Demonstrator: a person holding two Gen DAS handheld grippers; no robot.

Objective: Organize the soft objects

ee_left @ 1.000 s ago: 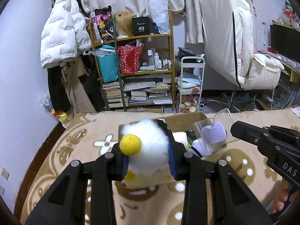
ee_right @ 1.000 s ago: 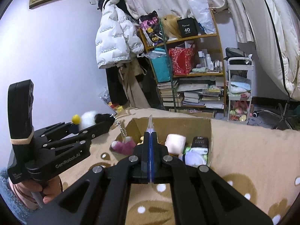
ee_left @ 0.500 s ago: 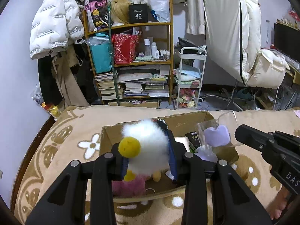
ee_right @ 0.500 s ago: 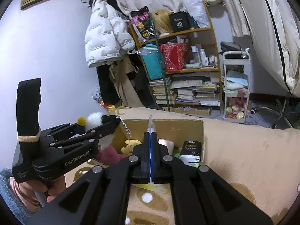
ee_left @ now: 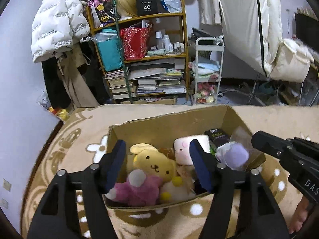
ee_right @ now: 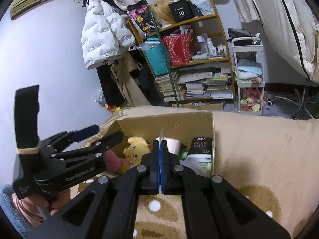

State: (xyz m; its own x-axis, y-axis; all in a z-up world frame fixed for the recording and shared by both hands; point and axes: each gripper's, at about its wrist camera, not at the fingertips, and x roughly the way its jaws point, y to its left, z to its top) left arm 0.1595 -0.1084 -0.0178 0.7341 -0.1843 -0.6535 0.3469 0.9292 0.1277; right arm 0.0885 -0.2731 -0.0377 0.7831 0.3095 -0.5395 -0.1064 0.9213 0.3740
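An open cardboard box (ee_left: 167, 123) sits on the tan blanket. Inside lie a yellow dog plush (ee_left: 156, 164), a pink plush (ee_left: 137, 191), a white duck plush with yellow beak (ee_left: 175, 189) and a white square plush (ee_left: 186, 149). My left gripper (ee_left: 157, 155) is open and empty, just above the plushes. My right gripper (ee_right: 160, 147) is shut on a clear plastic bag holding a purple heart plush (ee_left: 236, 155), which hangs over the box's right side. The left gripper also shows in the right wrist view (ee_right: 101, 134).
A black "Face" pack (ee_right: 199, 146) lies at the box's right. Beyond the bed stand a cluttered wooden shelf (ee_left: 149, 55), a white cart (ee_left: 207, 73), a hanging white jacket (ee_left: 57, 23) and a white chair (ee_left: 259, 29).
My left gripper opened and let go of the white duck plush, which now lies in the box. Both grippers moved forward and down over the box.
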